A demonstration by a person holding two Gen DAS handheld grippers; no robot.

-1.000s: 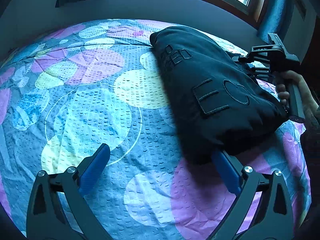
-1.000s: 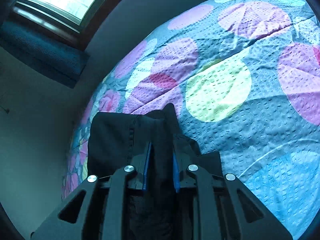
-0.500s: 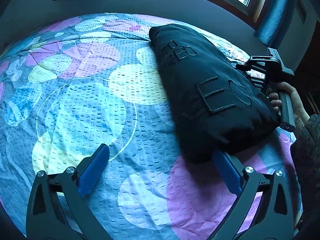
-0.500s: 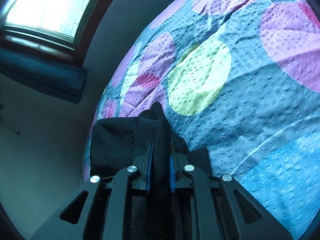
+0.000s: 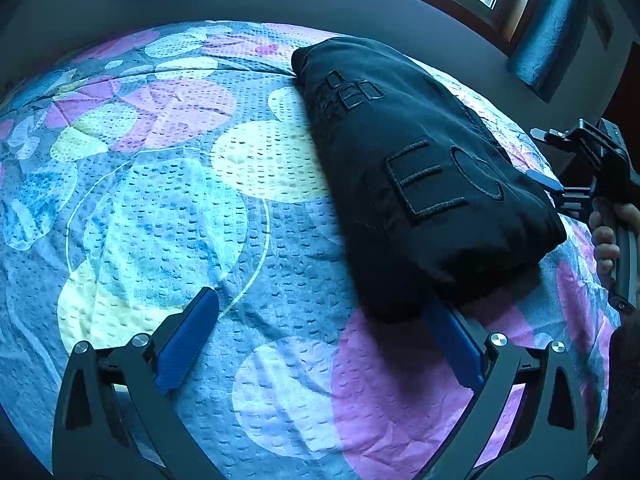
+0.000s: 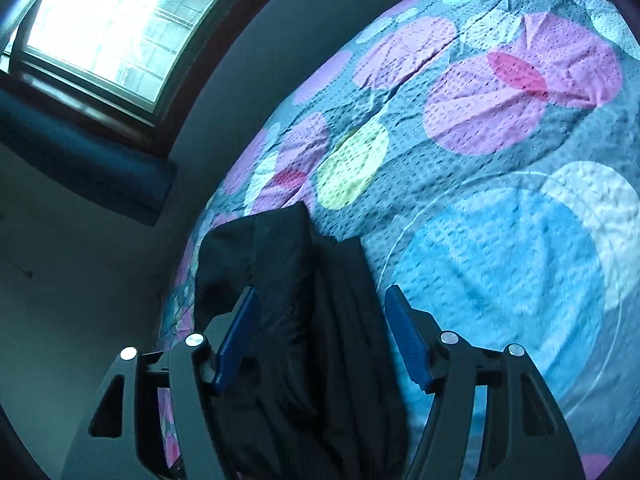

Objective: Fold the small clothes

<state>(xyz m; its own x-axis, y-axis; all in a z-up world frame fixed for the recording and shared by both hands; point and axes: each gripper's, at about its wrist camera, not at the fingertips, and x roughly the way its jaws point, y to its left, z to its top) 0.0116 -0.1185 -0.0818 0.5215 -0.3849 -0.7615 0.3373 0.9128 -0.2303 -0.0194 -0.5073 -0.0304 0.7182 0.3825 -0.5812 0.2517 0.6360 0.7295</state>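
Observation:
A folded black garment (image 5: 404, 168) with stitched letters lies on the flowered bedspread (image 5: 160, 200), at the centre right of the left wrist view. My left gripper (image 5: 320, 312) is open just before its near edge; the right blue finger (image 5: 452, 340) touches or slips under that edge. In the right wrist view my right gripper (image 6: 320, 312) is open, its blue fingers (image 6: 404, 336) either side of the garment's bunched edge (image 6: 304, 320). The right gripper also shows in the left wrist view (image 5: 560, 184), at the garment's right side, held by a hand.
The bedspread (image 6: 500, 160) covers the bed, with open cover left of the garment. A dark wall and a window (image 6: 116, 28) lie beyond the bed's far edge. A blue curtain (image 5: 552, 28) hangs at the upper right.
My right gripper has opened and let go of the garment's edge, which it pinched before. The garment has settled lower on the bed. My left gripper stays open in place.

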